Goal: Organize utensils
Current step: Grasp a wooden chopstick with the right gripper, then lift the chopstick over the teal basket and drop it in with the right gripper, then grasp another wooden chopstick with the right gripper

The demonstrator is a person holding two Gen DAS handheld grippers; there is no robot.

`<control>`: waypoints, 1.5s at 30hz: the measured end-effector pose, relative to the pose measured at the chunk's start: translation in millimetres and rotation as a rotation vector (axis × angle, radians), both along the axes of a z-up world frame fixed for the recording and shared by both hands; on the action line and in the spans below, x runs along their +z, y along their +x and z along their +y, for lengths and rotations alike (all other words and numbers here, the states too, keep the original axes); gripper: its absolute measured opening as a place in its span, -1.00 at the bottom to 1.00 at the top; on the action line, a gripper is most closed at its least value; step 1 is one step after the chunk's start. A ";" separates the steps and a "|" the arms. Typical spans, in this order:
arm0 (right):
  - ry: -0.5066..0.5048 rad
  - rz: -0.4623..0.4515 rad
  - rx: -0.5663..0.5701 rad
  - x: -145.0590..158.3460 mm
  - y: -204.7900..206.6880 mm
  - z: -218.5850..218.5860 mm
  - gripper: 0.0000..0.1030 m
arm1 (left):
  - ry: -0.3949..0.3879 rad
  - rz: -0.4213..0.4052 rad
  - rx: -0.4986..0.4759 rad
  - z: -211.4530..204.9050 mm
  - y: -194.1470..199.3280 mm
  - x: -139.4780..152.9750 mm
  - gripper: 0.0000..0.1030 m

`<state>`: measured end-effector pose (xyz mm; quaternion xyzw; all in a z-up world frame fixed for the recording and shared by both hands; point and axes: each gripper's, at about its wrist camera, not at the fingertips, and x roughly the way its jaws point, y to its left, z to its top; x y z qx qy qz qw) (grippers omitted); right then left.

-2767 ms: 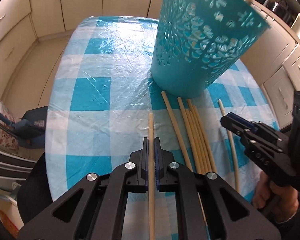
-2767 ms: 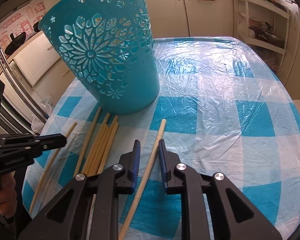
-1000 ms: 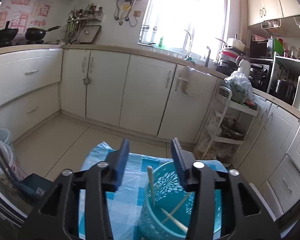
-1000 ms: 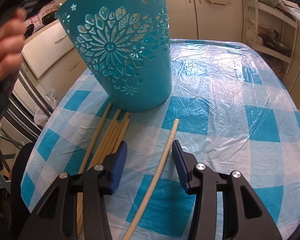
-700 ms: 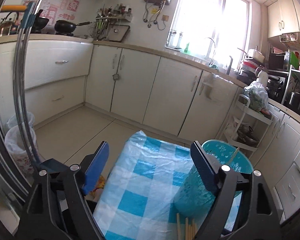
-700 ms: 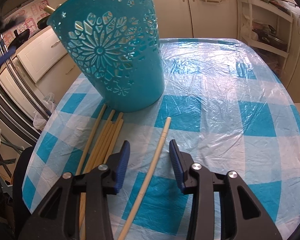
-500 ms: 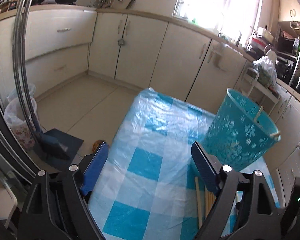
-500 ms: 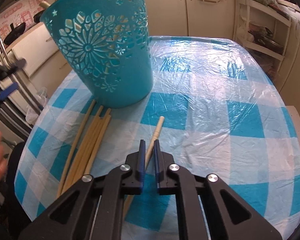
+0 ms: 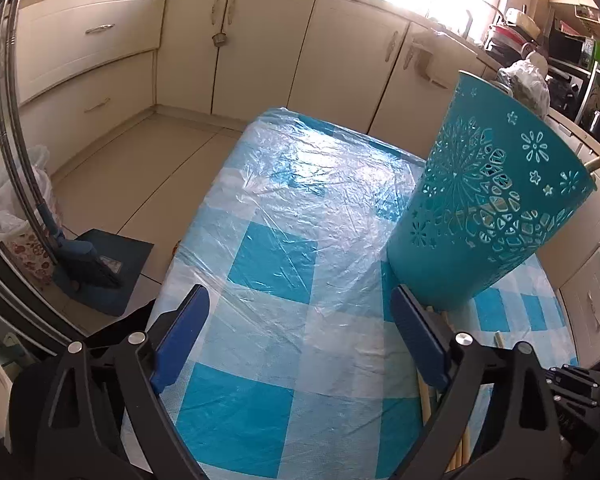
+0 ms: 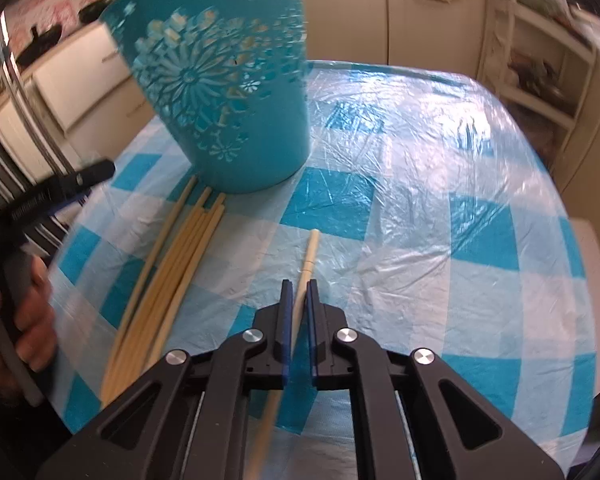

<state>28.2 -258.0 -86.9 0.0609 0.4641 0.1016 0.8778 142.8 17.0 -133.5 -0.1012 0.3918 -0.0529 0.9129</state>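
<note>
A teal plastic basket (image 9: pixel 488 216) with cut-out flower patterns stands on the table; a pale stick end (image 9: pixel 593 165) pokes over its rim at the right in the left wrist view, and what else lies inside cannot be told from here. At its foot lies a bundle of bamboo chopsticks (image 10: pixel 176 264), their far tips just beside the basket's base, side by side and touching one another.

The right gripper (image 10: pixel 296 304) is clamped on a single paler chopstick (image 10: pixel 309 254) — its blue pads pinch the shaft, and the free tip points toward the basket but stays apart from it; this chopstick lies well apart from the bundle. The left gripper (image 9: pixel 300 340) has just been opening and its jaws stand wide apart with nothing between them, only the bare cloth below; in the right wrist view a hand (image 10: pixel 24 320) grips its handle at the left edge.

The table (image 9: pixel 276 264) wears a blue-and-white checked cloth under a crinkled clear plastic sheet; around it are cream kitchen cabinets (image 9: pixel 260 48), a tiled floor, a blue dustpan (image 9: pixel 100 268) leaning by a lined bin (image 9: pixel 16 224), and a bright window over the counter.
</note>
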 end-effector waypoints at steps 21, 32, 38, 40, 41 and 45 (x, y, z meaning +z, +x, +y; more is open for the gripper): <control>0.177 -0.363 0.074 145.8 1.6 -2.8 -0.91 | 0.010 0.034 -0.012 -4.0 2.7 -4.0 0.72; 0.059 -0.332 0.132 169.2 4.1 8.8 -0.99 | -0.010 0.036 -0.008 -1.8 2.8 -4.9 0.72; -0.030 -0.100 -0.004 76.6 38.6 -8.6 0.26 | -0.034 0.041 0.001 1.6 3.6 -5.8 0.72; 0.004 -0.033 -0.053 45.4 52.4 -21.9 0.08 | -0.036 0.043 0.000 1.4 3.6 -6.1 0.72; 0.001 -0.009 -0.078 32.9 59.0 -26.5 -0.07 | -0.039 0.042 0.000 1.9 3.4 -6.0 0.72; -0.057 0.019 -0.107 6.9 84.3 -28.6 -0.33 | -0.051 0.048 0.005 3.1 5.0 -6.6 0.72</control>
